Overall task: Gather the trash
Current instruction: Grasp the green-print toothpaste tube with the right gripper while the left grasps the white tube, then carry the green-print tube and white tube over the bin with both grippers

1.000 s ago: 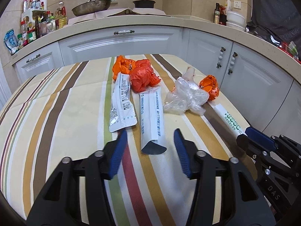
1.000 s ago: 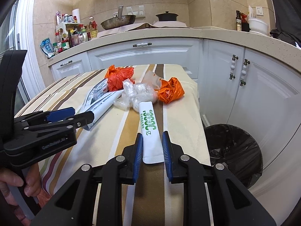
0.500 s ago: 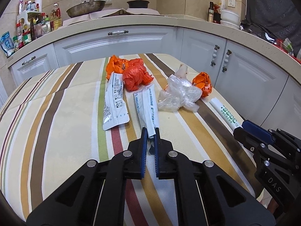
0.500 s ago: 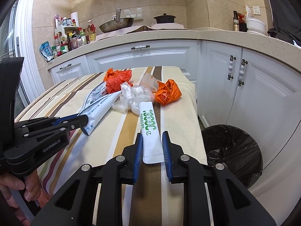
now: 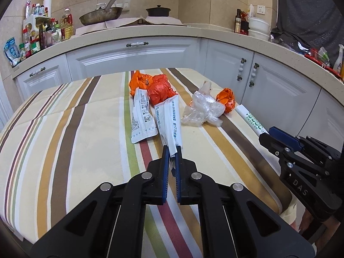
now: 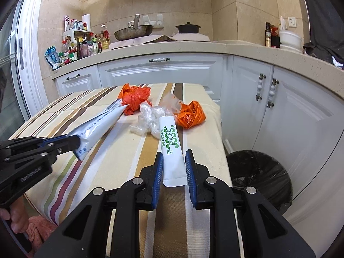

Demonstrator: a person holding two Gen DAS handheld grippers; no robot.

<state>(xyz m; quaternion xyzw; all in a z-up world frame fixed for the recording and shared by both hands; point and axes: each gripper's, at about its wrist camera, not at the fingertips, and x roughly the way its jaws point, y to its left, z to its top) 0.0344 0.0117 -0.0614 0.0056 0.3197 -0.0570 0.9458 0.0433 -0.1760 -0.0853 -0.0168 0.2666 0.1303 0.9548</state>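
Observation:
My left gripper (image 5: 171,150) is shut on the near end of a white packet with blue print (image 5: 169,118), lifted off the striped table (image 5: 64,139); it also shows in the right wrist view (image 6: 96,124). My right gripper (image 6: 173,165) is shut on a white packet with green print (image 6: 171,144). On the table lie another white packet (image 5: 142,118), orange bags (image 5: 159,88), a clear plastic bag (image 5: 202,111) and a small orange bag (image 5: 225,99). A black-lined trash bin (image 6: 258,176) stands on the floor right of the table.
White kitchen cabinets (image 5: 133,58) and a counter (image 5: 150,32) with a pan (image 5: 100,17), a pot and bottles surround the table. The table's right edge (image 6: 221,129) drops off beside the bin.
My left gripper went from open around the blue-print packet to shut on it, and lifted its near end. My right gripper stayed shut on the green-print packet.

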